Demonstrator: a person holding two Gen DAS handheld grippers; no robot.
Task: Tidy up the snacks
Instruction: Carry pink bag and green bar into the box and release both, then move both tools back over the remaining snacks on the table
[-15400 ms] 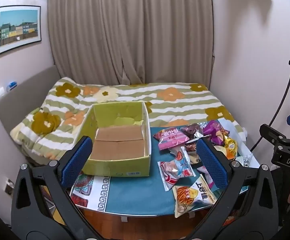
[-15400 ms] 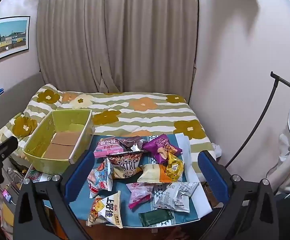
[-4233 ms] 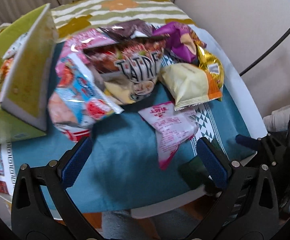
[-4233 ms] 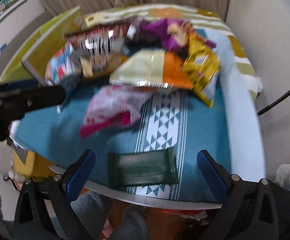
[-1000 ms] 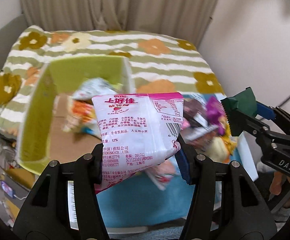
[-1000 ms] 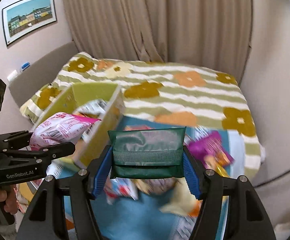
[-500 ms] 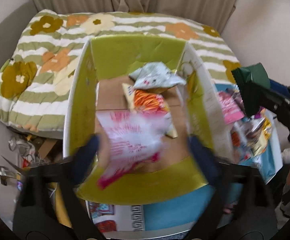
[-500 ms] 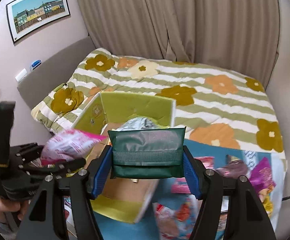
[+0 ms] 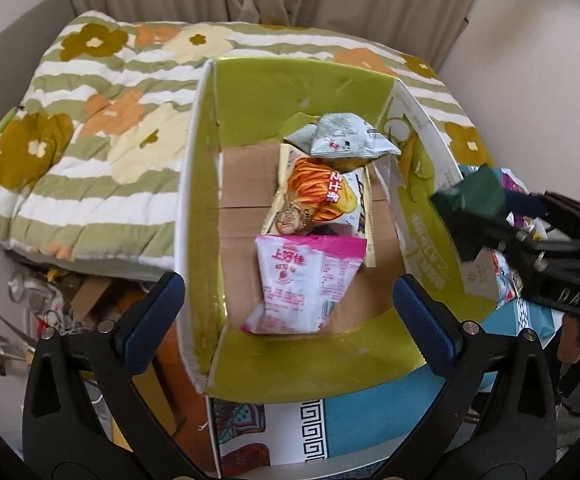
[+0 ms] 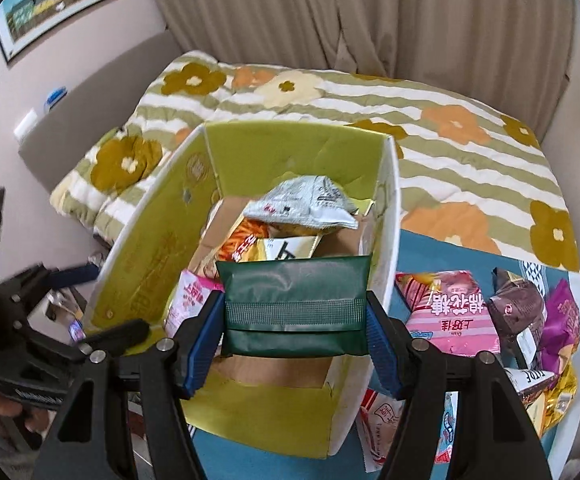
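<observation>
The green box is the landmark here: it sits on the near-left part of the blue cloth, and three snack bags lie on its cardboard floor. A pink bag is nearest the front wall, an orange bag lies behind it, and a silver bag rests toward the back wall. The left gripper hovers above the box's front-left corner with its fingers spread wide and nothing between them; the pink bag lies loose below it. The right gripper is pinching a dark green packet, held flat with its long axis running crosswise from one pad to the other. In the right wrist view the packet sits over the front half of the box, just inside the right wall, so the open floor in front of the pink bag lies almost straight below it. The right hand is clearly the one to act; by my reading the next move is a short lowering and release into the box. More bags wait on the cloth to the right of the box, among them a pink wrapper and a brown bag.
</observation>
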